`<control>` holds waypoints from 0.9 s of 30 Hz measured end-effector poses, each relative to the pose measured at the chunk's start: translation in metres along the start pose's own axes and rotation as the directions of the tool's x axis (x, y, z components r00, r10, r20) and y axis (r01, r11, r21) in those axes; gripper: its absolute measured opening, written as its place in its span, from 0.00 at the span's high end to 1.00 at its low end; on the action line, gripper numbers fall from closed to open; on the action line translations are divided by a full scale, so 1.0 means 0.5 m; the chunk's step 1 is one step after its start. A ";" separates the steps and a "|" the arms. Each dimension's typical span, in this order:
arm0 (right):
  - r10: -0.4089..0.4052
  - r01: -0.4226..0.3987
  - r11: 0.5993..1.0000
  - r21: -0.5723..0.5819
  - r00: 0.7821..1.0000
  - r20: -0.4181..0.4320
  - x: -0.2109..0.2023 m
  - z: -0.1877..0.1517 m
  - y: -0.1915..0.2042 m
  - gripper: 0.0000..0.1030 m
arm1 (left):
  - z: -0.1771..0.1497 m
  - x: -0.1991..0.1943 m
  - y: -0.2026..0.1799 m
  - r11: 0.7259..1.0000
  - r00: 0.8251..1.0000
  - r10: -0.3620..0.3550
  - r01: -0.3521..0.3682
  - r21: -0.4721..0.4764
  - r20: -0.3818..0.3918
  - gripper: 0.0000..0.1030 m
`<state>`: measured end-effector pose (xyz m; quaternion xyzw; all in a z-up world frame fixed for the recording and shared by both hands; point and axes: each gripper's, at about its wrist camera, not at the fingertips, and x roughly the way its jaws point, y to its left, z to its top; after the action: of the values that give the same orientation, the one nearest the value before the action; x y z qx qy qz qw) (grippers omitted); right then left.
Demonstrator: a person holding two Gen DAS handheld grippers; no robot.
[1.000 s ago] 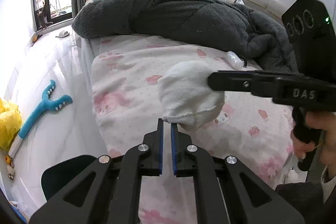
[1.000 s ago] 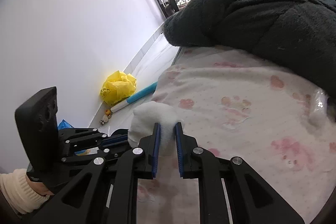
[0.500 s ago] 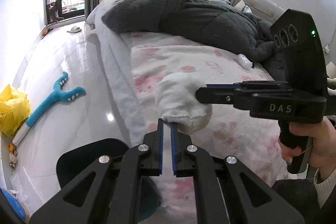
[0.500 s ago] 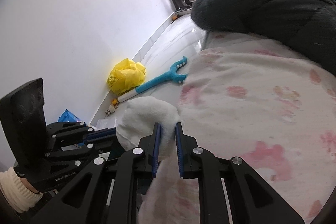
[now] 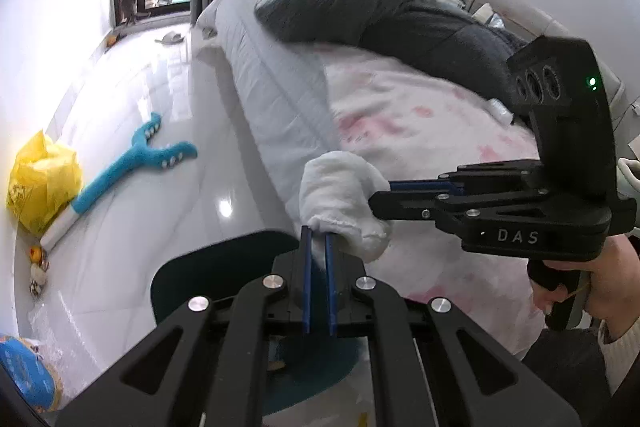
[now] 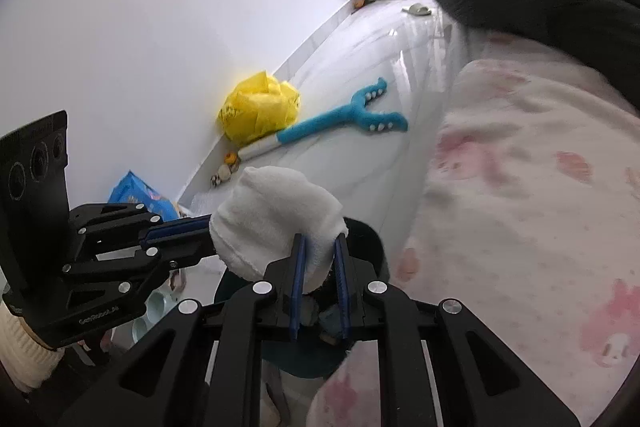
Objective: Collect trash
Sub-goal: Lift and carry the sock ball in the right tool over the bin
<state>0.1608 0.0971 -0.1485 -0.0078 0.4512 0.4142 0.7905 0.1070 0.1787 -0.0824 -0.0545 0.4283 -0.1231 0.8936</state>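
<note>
white cloth wad (image 5: pixel 340 203), one item, pinched from two sides: left gripper (image 5: pixel 318 247) clenched on its lower edge, right gripper (image 6: pixel 320 255) clenched on its other end, the wad held in the air above a dark teal bin (image 5: pixel 216 267) just off the near edge of the bed (image 5: pixel 420 131). floor (image 5: pixel 160 99) beyond, toward the wall: blue forked plush toy (image 5: pixel 136 163), yellow plastic bag (image 5: pixel 40 179) beside its handle, blue packet (image 6: pixel 136 195) near the bin. far end of bed: dark grey blanket (image 5: pixel 400 23), heaped.
</note>
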 end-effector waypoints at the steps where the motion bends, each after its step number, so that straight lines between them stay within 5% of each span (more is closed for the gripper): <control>1: -0.002 0.002 1.000 -0.014 1.000 -0.022 0.013 0.000 0.007 0.86 | -0.006 0.006 0.011 1.000 1.000 -0.001 0.001 -0.008 -0.026 0.93; 13: -0.028 0.022 0.999 -0.033 0.986 -0.166 0.138 -0.010 0.063 0.86 | -0.062 0.027 0.073 1.000 0.991 -0.003 0.002 -0.012 -0.132 0.93; 27: -0.035 0.037 0.999 0.006 0.975 -0.218 0.197 -0.012 0.066 0.85 | -0.095 0.046 0.115 0.999 0.976 -0.013 0.004 -0.043 -0.216 0.93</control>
<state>0.1595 0.1801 -0.2108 -0.0573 0.5372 0.3941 0.7435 0.0939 0.2283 -0.1413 -0.0616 0.5253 -0.1230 0.8397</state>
